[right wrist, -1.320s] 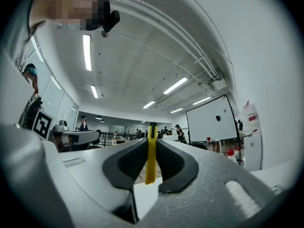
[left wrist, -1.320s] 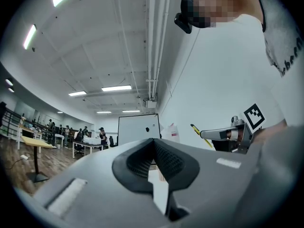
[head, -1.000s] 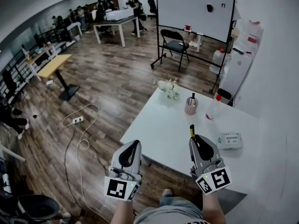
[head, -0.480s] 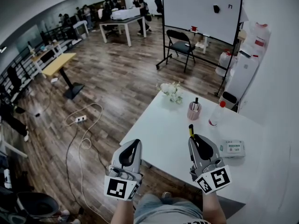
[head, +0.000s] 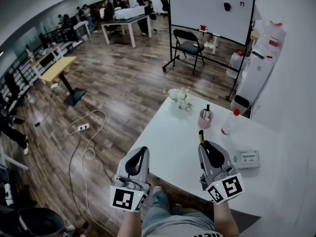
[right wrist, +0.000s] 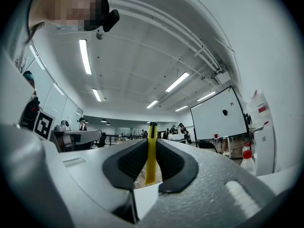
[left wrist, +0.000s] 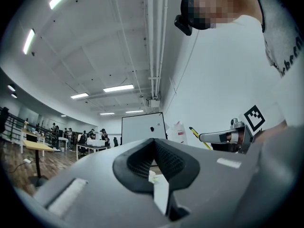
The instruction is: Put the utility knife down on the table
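A yellow utility knife (right wrist: 151, 153) with a black tip stands up between the jaws of my right gripper (right wrist: 151, 148), which is shut on it. From the head view the knife (head: 201, 138) sticks out past the right gripper (head: 208, 149), held above the near part of the white table (head: 173, 142). My left gripper (head: 138, 157) hovers off the table's near left edge, over the floor. Its jaws are shut with nothing between them (left wrist: 153, 148). In the left gripper view the knife (left wrist: 199, 137) and right gripper (left wrist: 223, 137) show at the right.
On the table stand a pink pen cup (head: 204, 118), a clear bottle with a red cap (head: 228, 124), a small flower bunch (head: 178, 98) and a tissue pack (head: 246, 158). A whiteboard (head: 210, 11), folding chair (head: 187, 46) and floor cable (head: 86, 132) lie beyond.
The head view has shifted a little, so the table and room drift slightly in frame. Both grippers keep their places and the knife stays clamped.
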The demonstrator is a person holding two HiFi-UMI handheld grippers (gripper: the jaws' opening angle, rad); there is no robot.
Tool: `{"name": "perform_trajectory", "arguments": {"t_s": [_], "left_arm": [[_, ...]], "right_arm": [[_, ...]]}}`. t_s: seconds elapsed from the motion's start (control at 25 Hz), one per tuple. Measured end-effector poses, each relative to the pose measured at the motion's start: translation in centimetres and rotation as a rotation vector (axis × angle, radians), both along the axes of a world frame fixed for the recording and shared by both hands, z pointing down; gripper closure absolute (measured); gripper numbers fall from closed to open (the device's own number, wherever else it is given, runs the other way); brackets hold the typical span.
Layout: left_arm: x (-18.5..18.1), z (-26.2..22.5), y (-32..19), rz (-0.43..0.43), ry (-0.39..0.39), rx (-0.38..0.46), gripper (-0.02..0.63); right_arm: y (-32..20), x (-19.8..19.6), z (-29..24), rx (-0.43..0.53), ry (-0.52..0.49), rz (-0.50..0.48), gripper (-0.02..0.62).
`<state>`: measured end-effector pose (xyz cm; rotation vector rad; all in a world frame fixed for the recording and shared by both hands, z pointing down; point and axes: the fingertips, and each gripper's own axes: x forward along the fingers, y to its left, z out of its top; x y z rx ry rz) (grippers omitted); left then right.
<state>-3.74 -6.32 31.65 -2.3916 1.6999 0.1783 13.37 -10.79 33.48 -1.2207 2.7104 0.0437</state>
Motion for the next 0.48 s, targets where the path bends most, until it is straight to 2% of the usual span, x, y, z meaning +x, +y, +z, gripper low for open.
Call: {"name": "perform_trajectory", "arguments": {"t_s": [0.48], "left_arm": [[-3.0,0.4,-5.1,0.039,-0.003,-0.016,0.591]], "right_arm": [[-4.8,-3.2,0.4,-0.019,0.0,0.029,0.541]]}}
